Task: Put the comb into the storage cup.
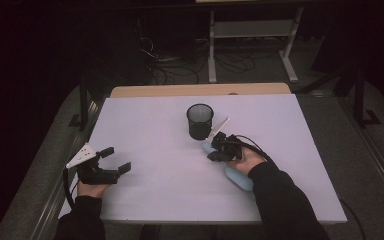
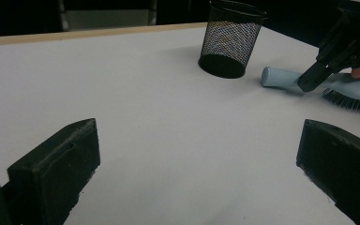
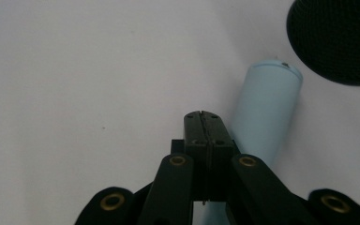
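Note:
A light blue brush (image 1: 238, 179) lies on the white table (image 1: 155, 125), its handle end (image 3: 268, 101) pointing at a black mesh cup (image 1: 200, 120). In the left gripper view the brush (image 2: 281, 77) shows dark bristles on its underside, to the right of the cup (image 2: 231, 40). My right gripper (image 1: 212, 153) is down at the handle with its jaws shut flat against each other; the right gripper view (image 3: 201, 117) shows the handle lying beside and under them, not between them. My left gripper (image 1: 116, 160) rests at the table's left, open, with nothing between its jaws (image 2: 199, 183).
The mesh cup (image 3: 340, 40) stands upright just beyond the handle end. A wooden strip (image 1: 200, 90) borders the table's far edge. On the dark floor behind it are cables and a white frame (image 1: 252, 45).

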